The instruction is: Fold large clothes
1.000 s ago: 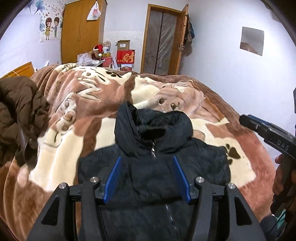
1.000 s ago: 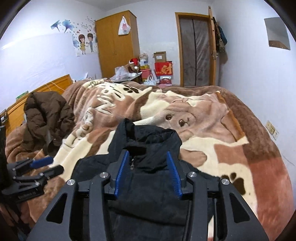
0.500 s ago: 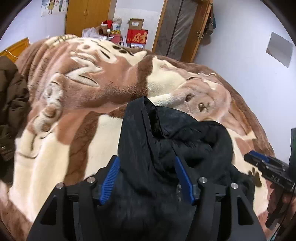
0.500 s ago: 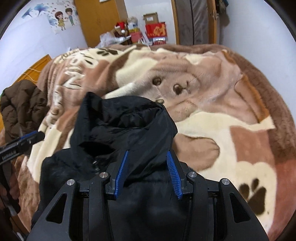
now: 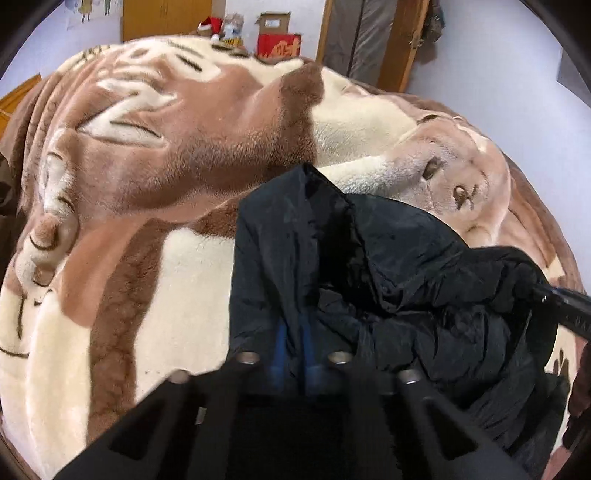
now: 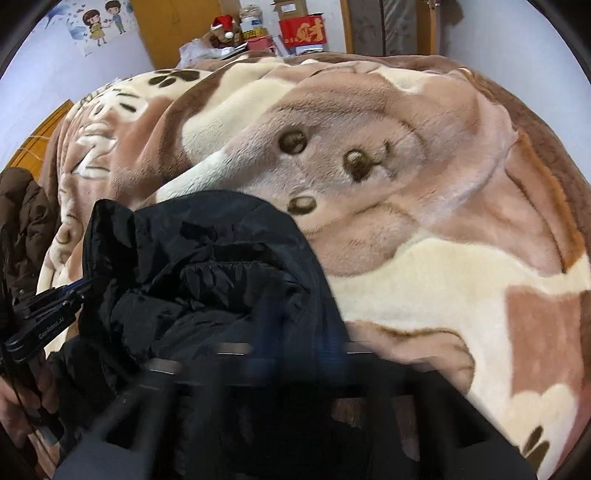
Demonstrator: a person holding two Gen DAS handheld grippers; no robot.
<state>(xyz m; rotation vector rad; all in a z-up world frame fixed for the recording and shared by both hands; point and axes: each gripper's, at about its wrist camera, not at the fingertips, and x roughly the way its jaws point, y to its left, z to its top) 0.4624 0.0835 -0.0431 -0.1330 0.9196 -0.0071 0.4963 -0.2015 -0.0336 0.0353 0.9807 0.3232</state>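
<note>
Left wrist view: nearest the lens, the left gripper (image 5: 293,341) has its blue pads pressed together on a fold of the black jacket (image 5: 388,266), pinching the fabric at the jacket's left edge. The jacket lies bunched on the bed, on a plush blanket (image 5: 155,177) in brown, pink and cream with a cartoon animal pattern. At the right edge the right gripper (image 5: 535,291) reaches in, its tips buried in the jacket's far side; faint letters show on its black body, too small to read. Farther back stand a red box (image 5: 279,46) with a large gold character, a cardboard carton above it, and a wooden door frame.

Right wrist view: the right gripper (image 6: 299,332) is blurred in the foreground, its blue pads drawn close with dark jacket (image 6: 221,258) cloth between them, clamped on the right side of the garment. At the left edge the left gripper (image 6: 79,290) appears from the side, nipped onto the jacket edge, with white lettering along its arm that seems to read "GenRobot.AI". Only this view shows a brown padded coat (image 6: 22,221) heaped at the left of the bed, a person's hand (image 6: 22,398) under the left gripper, a Santa hat (image 6: 221,24) and a wall sticker (image 6: 98,24) of two cartoon children beyond the blanket (image 6: 424,184).
</note>
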